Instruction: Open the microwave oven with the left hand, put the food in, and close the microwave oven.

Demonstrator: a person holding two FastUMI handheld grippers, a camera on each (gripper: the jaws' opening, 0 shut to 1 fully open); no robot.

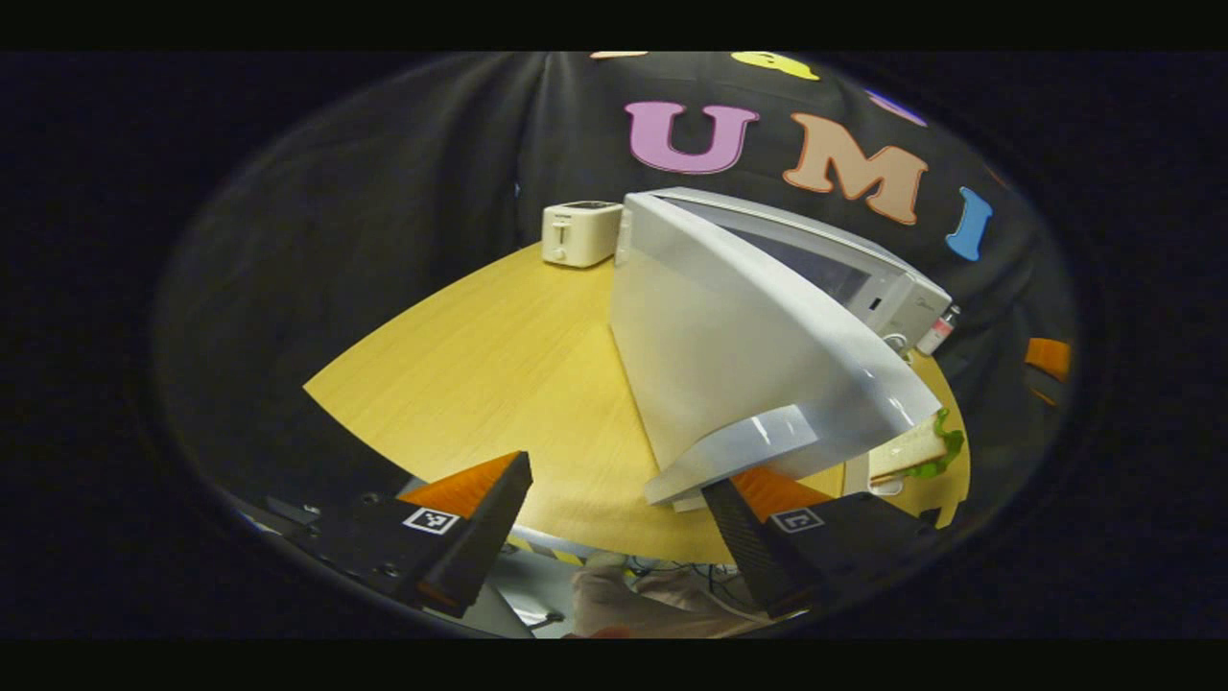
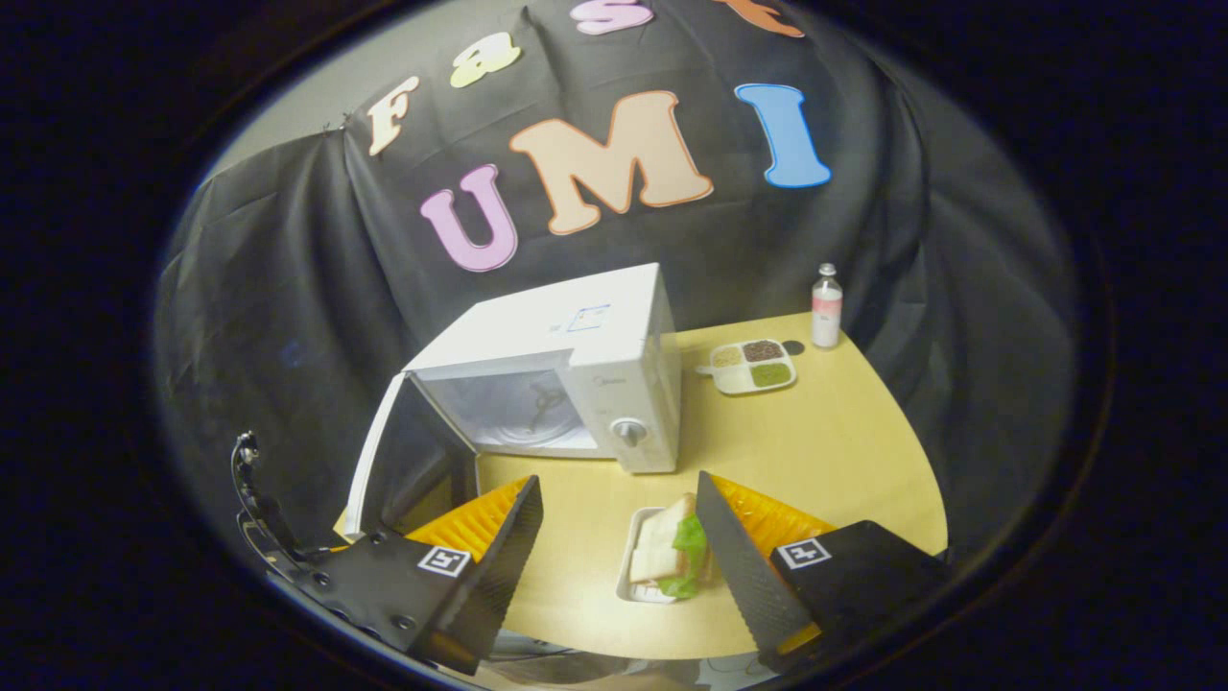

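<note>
In the left gripper view the left gripper has its fingers spread wide with nothing between them. The open door of the microwave stands just ahead of the right-hand finger, whose tip sits at or just under the door's lower corner; contact cannot be told. Beyond that finger and past the door's edge, a sandwich pokes out on the yellow surface. A toaster stands far ahead, beside the microwave's rear corner. A small bottle shows to the right behind the microwave. A hand appears below the fingers.

In the right gripper view the right gripper also has its fingers wide apart, gripping nothing. The sandwich lies on a white tray between the fingers, close against the right-hand one, with green lettuce at its side. Straight ahead of the fingers the microwave stands with its door swung out to the left, its cavity bare and lit. Farther ahead and to the right sit a divided dish of grains and the bottle, near the surface's far edge.
</note>
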